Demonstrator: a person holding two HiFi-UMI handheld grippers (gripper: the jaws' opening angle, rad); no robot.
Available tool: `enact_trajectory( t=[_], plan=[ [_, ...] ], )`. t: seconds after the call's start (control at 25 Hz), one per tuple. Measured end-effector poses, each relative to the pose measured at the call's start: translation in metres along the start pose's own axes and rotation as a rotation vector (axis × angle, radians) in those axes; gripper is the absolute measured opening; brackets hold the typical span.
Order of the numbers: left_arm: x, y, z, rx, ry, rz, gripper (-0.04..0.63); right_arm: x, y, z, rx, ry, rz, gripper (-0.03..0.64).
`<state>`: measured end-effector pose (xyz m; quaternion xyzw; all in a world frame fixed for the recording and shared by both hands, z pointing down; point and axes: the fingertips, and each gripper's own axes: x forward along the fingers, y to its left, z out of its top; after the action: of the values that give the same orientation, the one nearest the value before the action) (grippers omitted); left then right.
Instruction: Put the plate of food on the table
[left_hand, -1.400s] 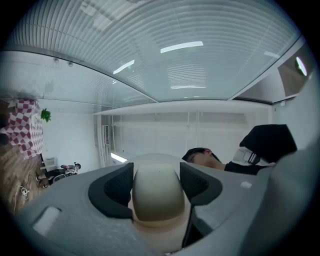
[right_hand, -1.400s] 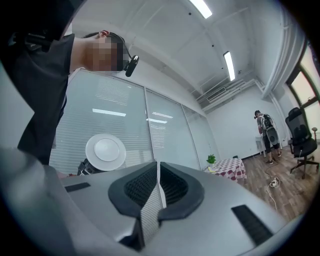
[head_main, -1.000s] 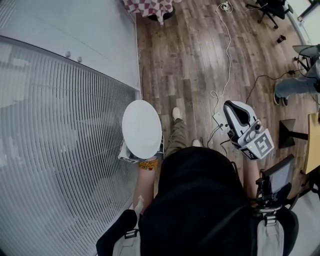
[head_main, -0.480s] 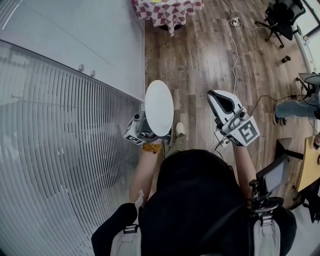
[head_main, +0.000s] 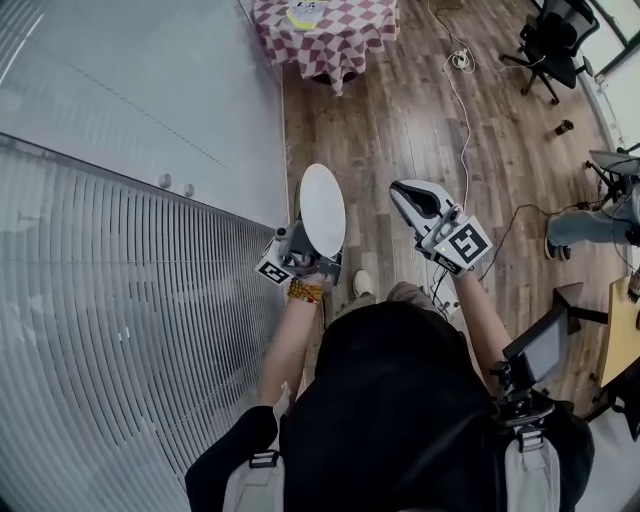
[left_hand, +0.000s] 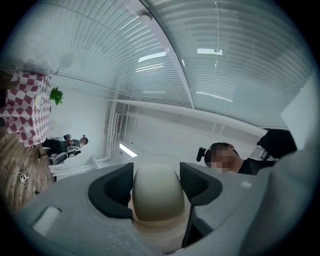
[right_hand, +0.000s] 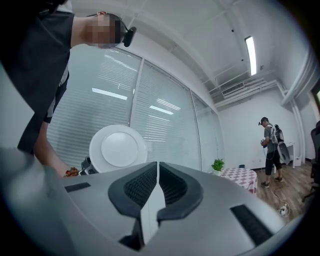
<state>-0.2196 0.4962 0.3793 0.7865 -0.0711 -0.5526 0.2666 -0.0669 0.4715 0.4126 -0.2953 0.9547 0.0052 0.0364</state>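
A white plate (head_main: 322, 210) stands almost on edge in front of me, and my left gripper (head_main: 300, 262) is shut on its lower rim. In the left gripper view the plate's rim (left_hand: 159, 192) fills the gap between the jaws of the left gripper (left_hand: 157, 180). No food shows on the plate. My right gripper (head_main: 403, 197) hangs to the plate's right, shut and empty. The right gripper view shows the plate's round underside (right_hand: 118, 148) beyond the closed right gripper (right_hand: 157, 172). The table with a red checked cloth (head_main: 330, 30) is far ahead.
A glass wall with blinds (head_main: 120, 300) runs along my left. A yellow thing (head_main: 303, 15) lies on the table, with a plant (right_hand: 217, 165) near it. A cable (head_main: 462, 90) crosses the wood floor, an office chair (head_main: 550, 40) stands far right, and a person (right_hand: 270, 150) stands beyond.
The view has moved forward along the wall, so the checked table is nearer. The plate has tipped from facing me to nearly edge-on. The right gripper has risen and moved left.
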Motion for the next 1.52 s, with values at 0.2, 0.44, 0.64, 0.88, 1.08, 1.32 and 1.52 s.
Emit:
enact_trajectory(
  t=[0.2, 0.44, 0.64, 0.88, 1.08, 1.32, 1.52],
  plan=[
    [0.006, 0.022, 0.010, -0.038, -0.004, 0.005, 0.290, 0.014, -0.020, -0.014, -0.005, 0.031, -0.016, 0.012],
    [0.012, 0.059, 0.009, -0.027, 0.002, 0.026, 0.290, 0.024, -0.060, -0.021, 0.014, 0.011, -0.017, 0.013],
    [0.027, 0.100, 0.010, -0.003, -0.001, 0.056, 0.290, 0.042, -0.108, -0.031, 0.057, -0.012, -0.013, 0.012],
    [0.074, 0.153, 0.019, 0.021, -0.029, 0.080, 0.290, 0.070, -0.179, -0.015, 0.091, -0.048, 0.022, 0.012],
    [0.105, 0.217, 0.010, 0.013, -0.043, 0.114, 0.290, 0.077, -0.242, -0.028, 0.104, -0.005, 0.028, 0.012],
    [0.139, 0.268, -0.016, 0.012, -0.021, 0.125, 0.290, 0.066, -0.305, -0.039, 0.138, -0.010, 0.028, 0.012],
    [0.153, 0.294, -0.037, 0.001, 0.003, 0.155, 0.290, 0.059, -0.344, -0.049, 0.157, -0.014, 0.003, 0.012]
  ],
)
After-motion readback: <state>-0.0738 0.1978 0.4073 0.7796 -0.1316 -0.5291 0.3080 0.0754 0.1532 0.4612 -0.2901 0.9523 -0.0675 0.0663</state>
